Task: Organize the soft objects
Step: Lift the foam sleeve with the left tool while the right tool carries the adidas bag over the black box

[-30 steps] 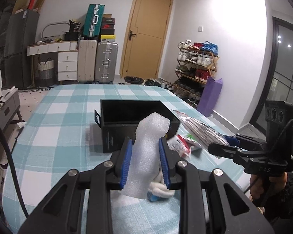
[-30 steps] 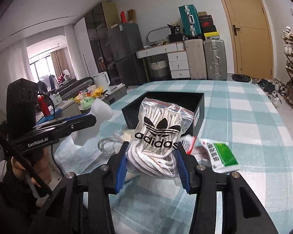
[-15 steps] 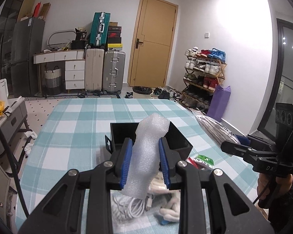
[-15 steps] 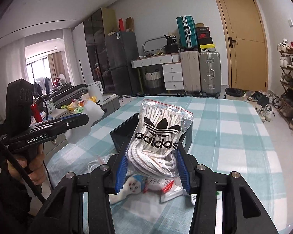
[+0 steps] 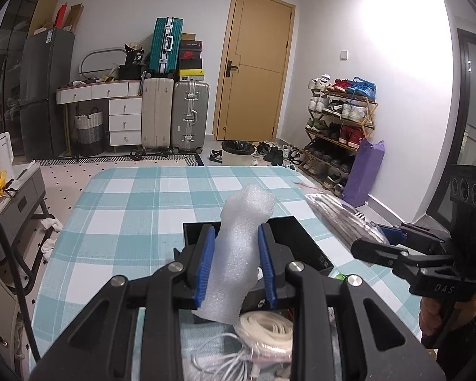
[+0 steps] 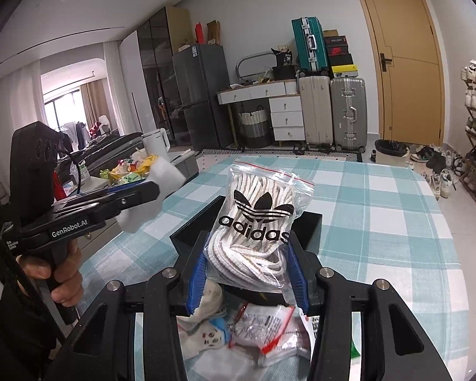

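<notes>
L tongs (image 5: 234,265) clenched on foam sheet (image 5: 238,254) & R tongs (image 6: 247,274) gripping laces bag (image 6: 257,231), both held above black box (image 6: 307,231) mid-surface (image 5: 117,219); foam looks light, squashy, grab its middle; bag's slippery, clamp the lace bulk.

The left gripper (image 5: 234,263) clamps an upright white foam piece (image 5: 238,254) between its blue pads (image 5: 204,266); beyond it, an open black box (image 5: 301,244) rests on the checked tablecloth (image 5: 127,216); the right gripper (image 5: 384,241), at right, grips a bagged bundle of laces (image 5: 339,212); coiled white cords (image 5: 263,330) lie below.
</notes>
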### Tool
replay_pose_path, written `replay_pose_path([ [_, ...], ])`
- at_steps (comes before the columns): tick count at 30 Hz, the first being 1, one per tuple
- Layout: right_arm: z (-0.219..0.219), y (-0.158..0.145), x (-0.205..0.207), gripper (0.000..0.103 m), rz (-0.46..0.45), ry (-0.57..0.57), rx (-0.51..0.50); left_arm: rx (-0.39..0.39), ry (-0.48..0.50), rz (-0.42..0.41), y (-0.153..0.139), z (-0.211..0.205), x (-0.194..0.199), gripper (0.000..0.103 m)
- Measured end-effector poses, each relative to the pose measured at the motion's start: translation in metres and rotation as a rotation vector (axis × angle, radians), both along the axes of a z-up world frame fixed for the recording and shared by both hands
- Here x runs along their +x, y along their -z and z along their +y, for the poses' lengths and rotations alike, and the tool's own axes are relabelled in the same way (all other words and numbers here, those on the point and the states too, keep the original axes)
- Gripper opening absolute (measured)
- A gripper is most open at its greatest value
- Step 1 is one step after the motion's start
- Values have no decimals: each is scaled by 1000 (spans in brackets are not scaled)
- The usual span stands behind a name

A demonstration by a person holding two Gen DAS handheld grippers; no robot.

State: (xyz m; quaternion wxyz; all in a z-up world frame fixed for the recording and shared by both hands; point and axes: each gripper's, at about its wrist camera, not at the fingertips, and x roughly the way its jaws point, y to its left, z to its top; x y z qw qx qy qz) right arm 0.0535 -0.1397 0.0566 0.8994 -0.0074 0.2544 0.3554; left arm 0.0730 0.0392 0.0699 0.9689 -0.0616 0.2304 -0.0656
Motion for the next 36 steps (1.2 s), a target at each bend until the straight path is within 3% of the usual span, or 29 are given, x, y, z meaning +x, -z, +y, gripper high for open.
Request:
replay_pose_path([
  [20,31,30,55,45,142,-35,-94,17,-4,119,33,-11,66,26],
  [34,47,44,74,46,192,-28,-150,43,-11,204,53,-10,82,27],
  [36,49,44,75,51,188,-32,-143,41,-13,209,54,-10,82,29],
])
